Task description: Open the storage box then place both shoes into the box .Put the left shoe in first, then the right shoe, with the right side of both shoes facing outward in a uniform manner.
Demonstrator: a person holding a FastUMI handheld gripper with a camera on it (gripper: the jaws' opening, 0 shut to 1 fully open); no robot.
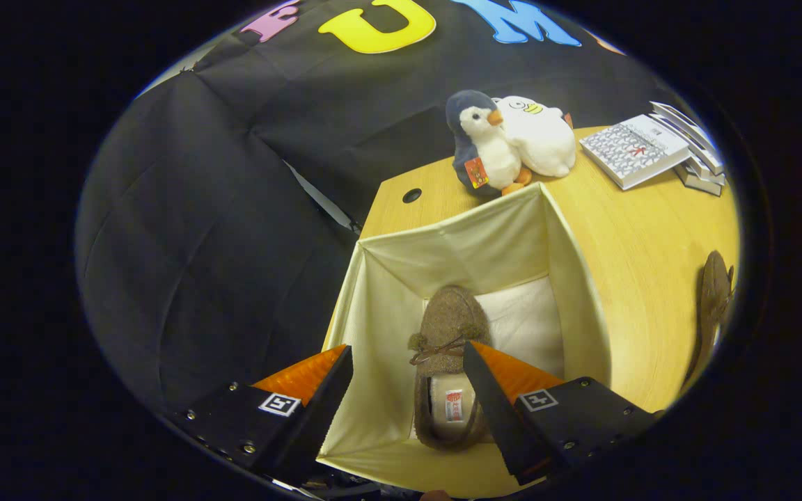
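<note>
The jaws of the gripper stood released above the open storage box, grasping nothing. Between and below them lay one shoe on the box floor, toe pointing away (probably the left, placed first). Right of the jaws, well apart on the table, the second shoe waited beside the box.

Booth w/ cloth wall, desk
</note>
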